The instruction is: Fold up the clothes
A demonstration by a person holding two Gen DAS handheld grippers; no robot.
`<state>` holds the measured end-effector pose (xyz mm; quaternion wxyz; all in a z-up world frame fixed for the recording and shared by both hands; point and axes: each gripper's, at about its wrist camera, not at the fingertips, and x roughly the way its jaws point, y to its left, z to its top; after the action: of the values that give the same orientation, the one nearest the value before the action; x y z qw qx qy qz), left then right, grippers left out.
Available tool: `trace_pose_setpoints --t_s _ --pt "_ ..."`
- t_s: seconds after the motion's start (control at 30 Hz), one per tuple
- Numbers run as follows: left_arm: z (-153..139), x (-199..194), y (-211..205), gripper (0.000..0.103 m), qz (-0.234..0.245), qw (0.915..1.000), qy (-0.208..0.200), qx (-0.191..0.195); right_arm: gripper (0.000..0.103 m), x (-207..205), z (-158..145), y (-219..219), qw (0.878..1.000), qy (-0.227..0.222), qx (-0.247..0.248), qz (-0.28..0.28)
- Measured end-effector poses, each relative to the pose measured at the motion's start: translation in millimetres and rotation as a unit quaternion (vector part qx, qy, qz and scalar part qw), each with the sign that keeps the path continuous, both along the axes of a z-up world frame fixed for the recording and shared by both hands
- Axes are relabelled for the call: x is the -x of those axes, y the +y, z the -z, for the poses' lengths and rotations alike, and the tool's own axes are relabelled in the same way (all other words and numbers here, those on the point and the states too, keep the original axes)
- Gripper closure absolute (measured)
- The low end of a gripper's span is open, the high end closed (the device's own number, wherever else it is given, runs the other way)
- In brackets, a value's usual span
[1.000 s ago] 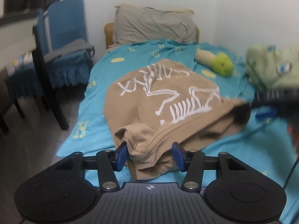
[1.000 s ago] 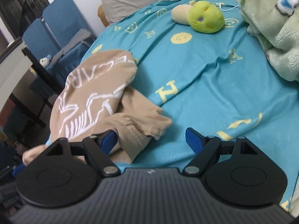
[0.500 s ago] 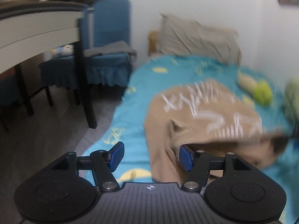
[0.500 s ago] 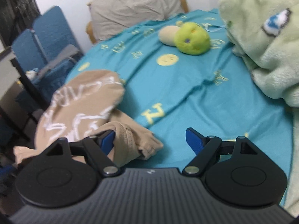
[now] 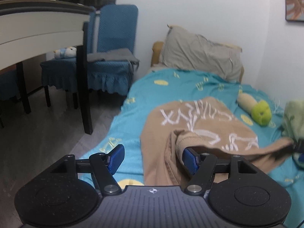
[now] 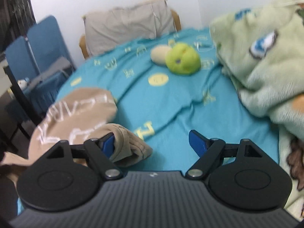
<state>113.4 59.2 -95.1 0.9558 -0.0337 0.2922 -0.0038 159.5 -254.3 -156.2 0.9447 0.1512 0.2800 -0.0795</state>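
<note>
A tan T-shirt (image 5: 205,125) with white lettering lies bunched on the teal bedspread (image 5: 182,87). My left gripper (image 5: 153,158) is open at the shirt's near left edge; a fold of fabric drapes over its right finger (image 5: 190,160). In the right wrist view the same shirt (image 6: 79,114) lies at the lower left. My right gripper (image 6: 153,144) is open, with a ribbed hem (image 6: 129,144) draped against its left finger (image 6: 107,145). Neither pair of jaws is closed on the cloth.
A grey pillow (image 5: 201,57) leans at the head of the bed. A green and beige plush toy (image 6: 178,58) lies on the bedspread. A pale green fleece blanket (image 6: 262,60) is heaped at the right. Blue chairs (image 5: 112,57) and a white table (image 5: 38,30) stand at the left.
My left gripper has swung left and let the shirt's hem out from between its fingers. My right gripper has pulled back and tilted up; the shirt's hem now rests against its left finger.
</note>
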Motion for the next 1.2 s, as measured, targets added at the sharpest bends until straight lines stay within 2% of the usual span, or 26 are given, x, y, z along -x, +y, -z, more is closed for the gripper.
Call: trace_pose_setpoints --t_s 0.2,0.27,0.37,0.43,0.5,0.6,0.77,0.87,1.03,1.2 --pt "23 -15 -15 0.033 0.021 0.9983 0.006 -0.055 0.021 -4 3 9 0.999 0.011 0.002 -0.039" --pt "26 -22 -9 0.033 -0.001 0.9992 0.004 -0.039 0.021 -8 6 15 0.998 0.031 0.008 -0.059" --pt "25 -31 3 0.031 -0.048 0.9985 -0.014 -0.021 0.021 -15 21 25 0.992 0.094 0.042 -0.073" --pt "21 -31 12 0.028 -0.075 0.9968 -0.027 -0.003 0.021 -19 32 23 0.988 0.130 0.061 -0.053" --pt "17 -29 19 0.025 -0.094 0.9948 -0.037 0.016 0.021 -22 36 10 0.989 0.137 0.038 -0.029" --pt "3 -19 15 0.025 -0.097 0.9928 -0.068 0.017 0.021 -16 27 -6 0.996 0.090 -0.014 0.011" --pt "-44 14 15 0.025 -0.117 0.9795 -0.150 0.067 0.021 5 -24 -5 0.998 -0.027 -0.015 0.058" --pt "-86 34 18 0.025 -0.125 0.9669 -0.202 0.093 0.021 21 -71 3 0.993 -0.102 0.011 0.061" --pt "-169 55 20 0.025 -0.131 0.9494 -0.256 0.126 0.021 47 -163 7 0.977 -0.204 0.017 0.065" --pt "-268 86 17 0.025 -0.116 0.9329 -0.325 0.104 0.021 79 -263 6 0.960 -0.275 0.007 0.059"
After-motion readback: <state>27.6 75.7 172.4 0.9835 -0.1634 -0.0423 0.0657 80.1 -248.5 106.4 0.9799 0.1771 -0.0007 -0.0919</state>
